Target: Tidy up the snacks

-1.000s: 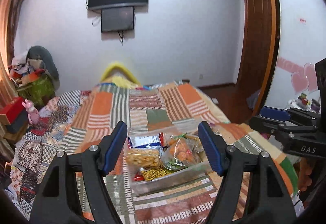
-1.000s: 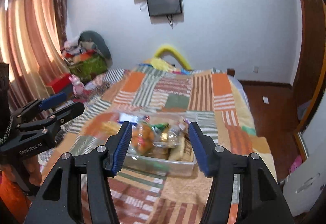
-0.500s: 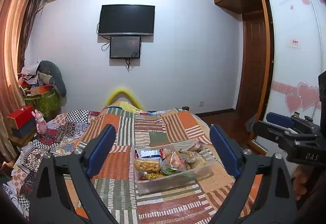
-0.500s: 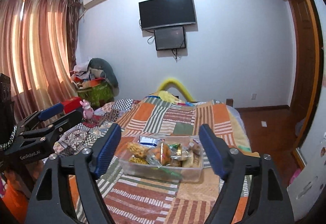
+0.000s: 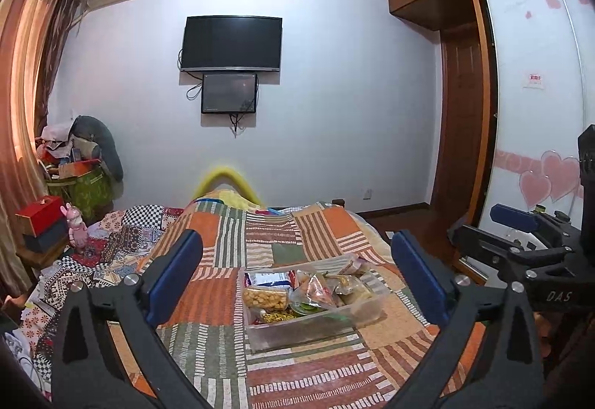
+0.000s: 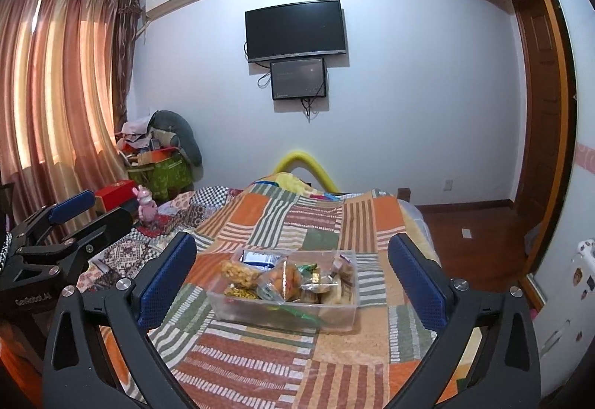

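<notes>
Room: looking big and quiet, with a TV [image 5: 231,43] hanging on the far wall and curtains [image 6: 55,81] glowing by the window.
Bed [image 6: 323,219]: filling the middle, wearing a patchwork cover of orange, green and striped squares.
Open room: lying bare all around the box, plenty of flat cover for moving.
Edges: dropping off to the wood floor [image 6: 479,245] on the right side; piling up with cloth and toys on the left side.
Left tongs [image 5: 297,277]: having just been opening, now standing wide, holding nothing, hanging back from the box with nothing between the pads.
Right tongs [image 6: 292,277]: having just been opening too, now standing wide, holding nothing, pulled back the same way.
Box [image 5: 316,329]: sitting flat on the bed, see-through, well away from the bed's edges.
Snacks [image 6: 286,278]: sitting inside the box in bags and packets, packed close, some poking above the rim.
Done: seeming nearly all of it, no loose snack showing on the cover.
Left: maybe nothing, maybe only tidying inside the box; hard telling from here.
</notes>
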The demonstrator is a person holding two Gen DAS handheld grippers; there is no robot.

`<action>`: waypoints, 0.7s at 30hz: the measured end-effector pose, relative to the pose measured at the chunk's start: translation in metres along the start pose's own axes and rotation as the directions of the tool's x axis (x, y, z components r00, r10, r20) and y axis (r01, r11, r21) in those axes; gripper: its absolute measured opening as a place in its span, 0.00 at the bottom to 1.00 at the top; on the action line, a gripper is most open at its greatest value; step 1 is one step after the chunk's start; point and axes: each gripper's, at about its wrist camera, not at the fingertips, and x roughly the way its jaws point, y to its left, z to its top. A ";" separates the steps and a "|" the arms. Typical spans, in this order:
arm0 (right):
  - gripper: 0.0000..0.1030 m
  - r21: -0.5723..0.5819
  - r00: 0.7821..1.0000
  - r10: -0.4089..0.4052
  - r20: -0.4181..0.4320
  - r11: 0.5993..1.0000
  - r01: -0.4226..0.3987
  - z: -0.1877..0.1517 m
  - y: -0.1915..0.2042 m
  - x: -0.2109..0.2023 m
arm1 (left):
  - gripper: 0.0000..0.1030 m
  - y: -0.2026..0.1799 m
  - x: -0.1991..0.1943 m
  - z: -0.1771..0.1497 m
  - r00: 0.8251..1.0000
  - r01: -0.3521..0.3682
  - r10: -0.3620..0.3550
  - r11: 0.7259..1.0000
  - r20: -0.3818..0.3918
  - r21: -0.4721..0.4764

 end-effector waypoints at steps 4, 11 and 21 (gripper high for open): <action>1.00 0.000 1.000 0.000 0.000 1.000 0.000 -0.002 0.000 -0.003 | 1.00 -0.002 0.000 -0.001 1.000 0.001 -0.001 1.000 0.003 0.004; 1.00 -0.001 1.000 -0.002 0.001 1.000 0.002 -0.003 0.000 -0.004 | 1.00 -0.003 0.000 -0.003 1.000 0.004 -0.004 1.000 0.003 0.000; 1.00 -0.006 1.000 -0.008 0.006 1.000 0.008 -0.003 -0.002 -0.006 | 1.00 -0.005 -0.002 -0.002 1.000 0.005 -0.005 1.000 0.006 -0.002</action>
